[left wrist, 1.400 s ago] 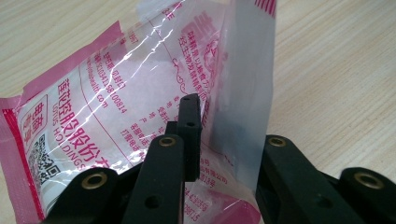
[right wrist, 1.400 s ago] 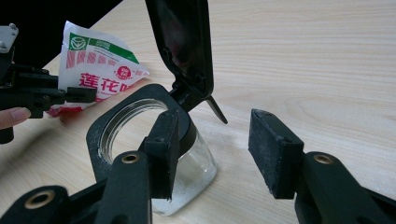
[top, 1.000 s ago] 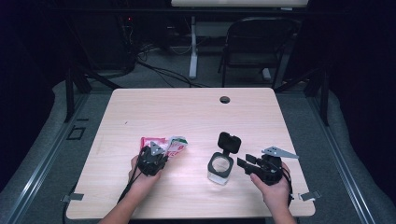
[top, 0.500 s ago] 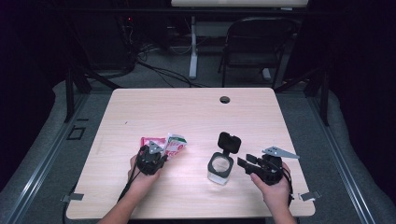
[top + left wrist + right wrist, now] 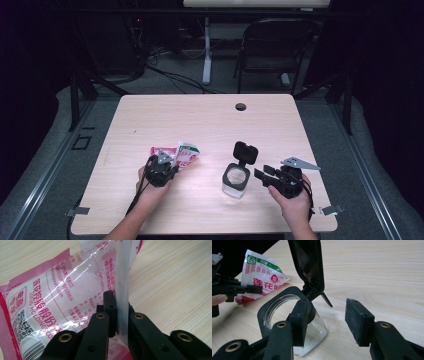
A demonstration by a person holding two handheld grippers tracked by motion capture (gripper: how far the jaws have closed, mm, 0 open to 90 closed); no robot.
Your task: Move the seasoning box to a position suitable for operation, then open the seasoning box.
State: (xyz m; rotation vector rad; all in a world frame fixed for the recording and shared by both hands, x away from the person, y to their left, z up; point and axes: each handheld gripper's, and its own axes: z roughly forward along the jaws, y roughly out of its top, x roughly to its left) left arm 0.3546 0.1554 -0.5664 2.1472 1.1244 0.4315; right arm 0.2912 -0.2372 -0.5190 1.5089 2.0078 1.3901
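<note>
Pale wood table [image 5: 210, 125] under both hands, and the left gripper [image 5: 165, 165] has just clamped its jaws on the clear edge of the pink-and-white packet [image 5: 62, 297], which lies on the table's left half. Left hand [image 5: 150, 192] low, forearm angled in. Right gripper [image 5: 265, 175] hangs unclenched beside the glass jar [image 5: 235, 181], lid flipped up; its own view shows white grains inside.

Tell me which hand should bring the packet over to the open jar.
Left. Its tongs are shut on the packet; the right tongs stand open beside the jar, lid up.
</note>
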